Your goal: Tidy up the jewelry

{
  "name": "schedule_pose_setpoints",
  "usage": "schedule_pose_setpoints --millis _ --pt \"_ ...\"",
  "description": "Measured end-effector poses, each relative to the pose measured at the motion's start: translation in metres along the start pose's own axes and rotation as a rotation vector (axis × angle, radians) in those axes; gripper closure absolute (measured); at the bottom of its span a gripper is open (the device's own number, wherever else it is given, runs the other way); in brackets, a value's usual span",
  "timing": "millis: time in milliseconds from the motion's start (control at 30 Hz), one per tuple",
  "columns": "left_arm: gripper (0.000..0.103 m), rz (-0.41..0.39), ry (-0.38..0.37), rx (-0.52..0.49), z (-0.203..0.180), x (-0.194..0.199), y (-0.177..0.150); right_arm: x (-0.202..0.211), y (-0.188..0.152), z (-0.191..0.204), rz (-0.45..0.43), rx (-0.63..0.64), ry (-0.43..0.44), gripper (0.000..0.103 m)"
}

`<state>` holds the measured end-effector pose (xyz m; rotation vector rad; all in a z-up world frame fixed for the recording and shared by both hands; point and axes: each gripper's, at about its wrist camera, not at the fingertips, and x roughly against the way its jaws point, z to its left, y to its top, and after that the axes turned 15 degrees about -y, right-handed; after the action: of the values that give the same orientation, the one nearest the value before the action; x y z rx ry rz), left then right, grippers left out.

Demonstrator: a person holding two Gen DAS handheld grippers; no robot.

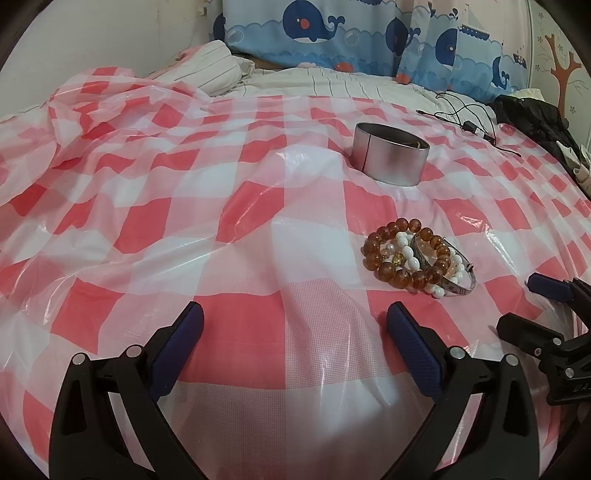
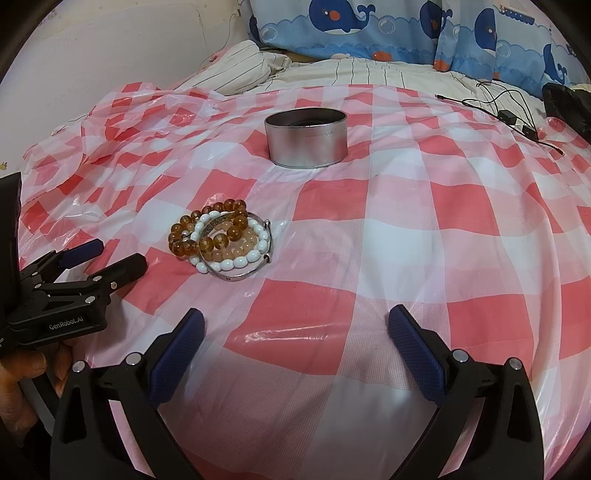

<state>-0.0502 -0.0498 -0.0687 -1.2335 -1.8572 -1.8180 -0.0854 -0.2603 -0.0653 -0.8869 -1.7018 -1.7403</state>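
Observation:
A pile of bracelets lies on the red-and-white checked plastic sheet: an amber bead bracelet (image 1: 402,254) (image 2: 207,230), a white bead bracelet (image 1: 410,258) (image 2: 240,262) and a silver bangle (image 1: 461,286) (image 2: 236,275). A round silver tin (image 1: 389,152) (image 2: 306,137) stands open beyond them. My left gripper (image 1: 295,325) is open and empty, the pile ahead to its right. My right gripper (image 2: 295,328) is open and empty, the pile ahead to its left. Each gripper shows in the other's view, the right one (image 1: 532,306) and the left one (image 2: 110,258).
The sheet (image 2: 406,221) covers a bed. Whale-print pillows (image 1: 332,33) and a striped pillow (image 1: 207,62) lie at the back. A black cable with a charger (image 1: 469,122) (image 2: 509,118) and a black bag (image 1: 532,118) lie at the far right. A wall is on the left.

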Motion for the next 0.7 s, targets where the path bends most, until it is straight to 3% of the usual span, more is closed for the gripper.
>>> schedule_pose_setpoints --millis 700 --pt "0.008 0.005 0.001 -0.002 -0.0018 -0.0020 0.0007 -0.0002 0.0002 -0.0001 0.000 -0.001 0.001 0.007"
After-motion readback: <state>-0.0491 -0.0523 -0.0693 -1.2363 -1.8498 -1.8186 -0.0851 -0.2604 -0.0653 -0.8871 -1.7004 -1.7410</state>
